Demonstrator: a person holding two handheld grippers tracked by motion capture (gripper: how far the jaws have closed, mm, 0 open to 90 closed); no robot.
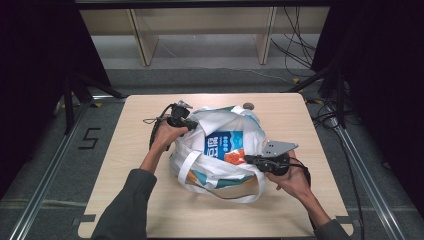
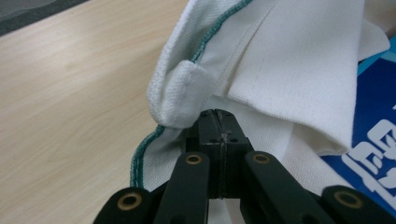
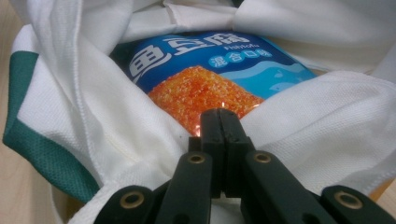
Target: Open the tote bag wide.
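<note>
**Print on the packet, a figure on the floor**

The blue snack packet (image 3: 205, 70) inside the white bag (image 3: 327, 116) carries large white Chinese characters, 鱼豆腐, with the small word "Fishtofu" beside them and a yellow line, 混合口味, below. On the floor left of the desk (image 1: 150, 210), a dark "5" (image 1: 88, 138) is marked.

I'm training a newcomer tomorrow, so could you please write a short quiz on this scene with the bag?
1. True or false: the left gripper has its jaws closed at the white bag's fabric edge.
2. Which packet lies inside the bag? A) blue and orange snack packet B) green bottle C) red box
3. What surface does the bag rest on?

Key: 1 true; 2 A; 3 the wooden table.
</note>
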